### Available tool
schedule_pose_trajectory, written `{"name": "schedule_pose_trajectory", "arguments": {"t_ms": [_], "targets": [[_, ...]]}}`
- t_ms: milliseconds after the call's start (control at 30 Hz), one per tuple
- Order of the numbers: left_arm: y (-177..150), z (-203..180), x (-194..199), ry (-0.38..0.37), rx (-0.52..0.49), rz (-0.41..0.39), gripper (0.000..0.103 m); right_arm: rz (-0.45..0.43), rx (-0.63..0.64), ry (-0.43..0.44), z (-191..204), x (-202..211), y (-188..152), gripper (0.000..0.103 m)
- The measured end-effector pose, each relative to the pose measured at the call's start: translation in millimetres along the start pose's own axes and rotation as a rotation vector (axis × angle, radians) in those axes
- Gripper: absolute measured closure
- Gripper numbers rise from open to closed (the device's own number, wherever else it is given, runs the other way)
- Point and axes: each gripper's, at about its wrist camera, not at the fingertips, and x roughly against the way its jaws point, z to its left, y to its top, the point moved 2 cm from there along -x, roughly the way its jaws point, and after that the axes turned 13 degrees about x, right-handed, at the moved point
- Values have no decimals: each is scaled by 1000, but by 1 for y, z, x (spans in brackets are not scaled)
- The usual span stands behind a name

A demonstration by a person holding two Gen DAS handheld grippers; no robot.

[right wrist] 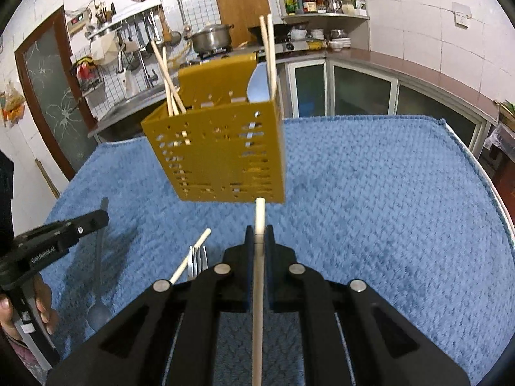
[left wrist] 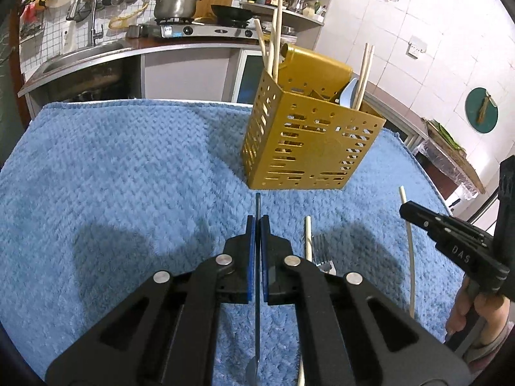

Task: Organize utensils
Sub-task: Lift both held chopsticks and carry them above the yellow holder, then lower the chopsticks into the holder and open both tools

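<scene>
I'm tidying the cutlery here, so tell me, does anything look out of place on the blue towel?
Yes. A fork and a chopstick lie loose on the blue towel, outside the yellow holder. Otherwise, the left claw grips a dark spoon; the right claw grips another chopstick.

White-tiled wall (right wrist: 418,16) behind kitchen counter (right wrist: 386,61).

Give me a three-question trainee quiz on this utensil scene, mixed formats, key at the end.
1. True or false: the left claw grips a spoon.
2. The right claw holds: A) fork B) chopstick C) knife
3. Fill in: the fork lies on the blue ____, outside the yellow holder.

Key: 1 true; 2 B; 3 towel.
</scene>
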Motion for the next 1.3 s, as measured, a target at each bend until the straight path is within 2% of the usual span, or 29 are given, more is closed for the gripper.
{"name": "schedule_pose_trajectory", "arguments": {"t_ms": [467, 633, 867, 1033, 1200, 1300], "targets": [[17, -14, 28, -59, -22, -100, 102, -183, -29, -27, -13, 38, 22, 97], [32, -22, 37, -68, -31, -142, 102, -247, -30, -39, -18, 51, 42, 97], [81, -49, 64, -72, -77, -249, 102, -364, -7, -71, -30, 83, 102, 97], [128, -84, 77, -55, -130, -371, 102, -468, 18, -107, -33, 107, 153, 97], [162, -115, 66, -38, -155, -449, 102, -567, 51, -151, -27, 106, 194, 97], [175, -128, 54, -7, -172, -506, 102, -620, 44, -161, -26, 98, 206, 97]]}}
